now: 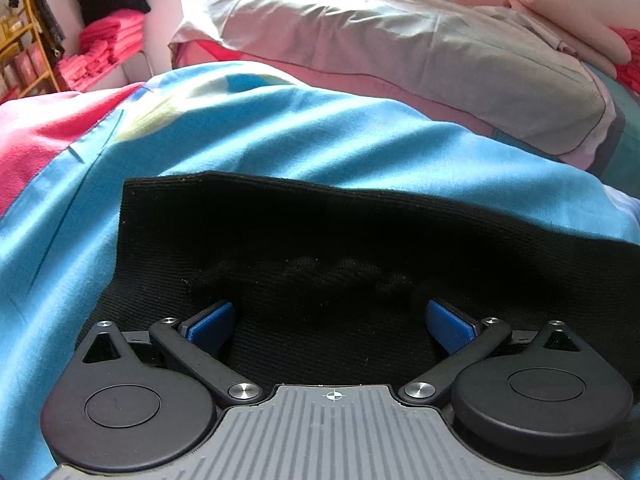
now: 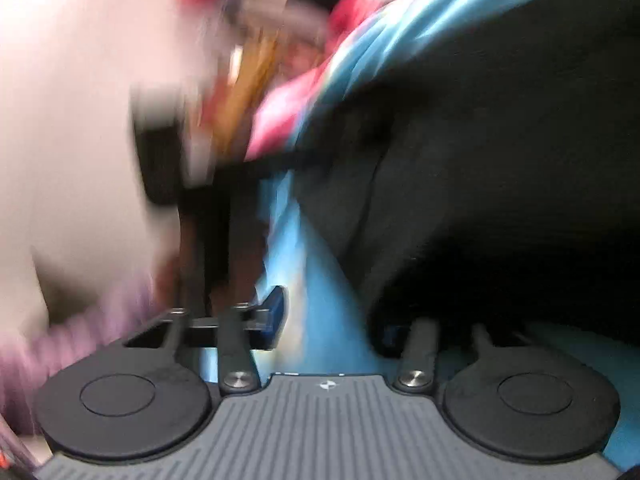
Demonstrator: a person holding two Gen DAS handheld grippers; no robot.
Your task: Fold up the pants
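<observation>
Right now my left gripper [image 1: 331,322] sits low over the black pants [image 1: 360,240], which fill the middle and lower part of the left wrist view, lying on a light blue sheet [image 1: 280,128]. Its blue pads [image 1: 212,322] are spread wide apart, and ribbed black fabric lies between them without either pad pressing on it, so nothing is pinched there. Behind the pants, toward the top of the frame, I see a grey pillow [image 1: 400,48], and at the left edge a strip of pink cloth [image 1: 36,136]. In the upper left corner stands a yellow rack [image 1: 28,40] beside stacked pink folded items [image 1: 108,40].

The right wrist view is badly smeared (motion blur over most of the frame). My right gripper [image 2: 332,320] shows one blue pad [image 2: 274,314] at lower centre, standing over the blue sheet. The other finger, at lower right, disappears under a dark fold of the pants, which take up the right half of the frame. The fingers stand apart, but I cannot tell whether they grip the cloth. A pale blurred shape fills the left side.
</observation>
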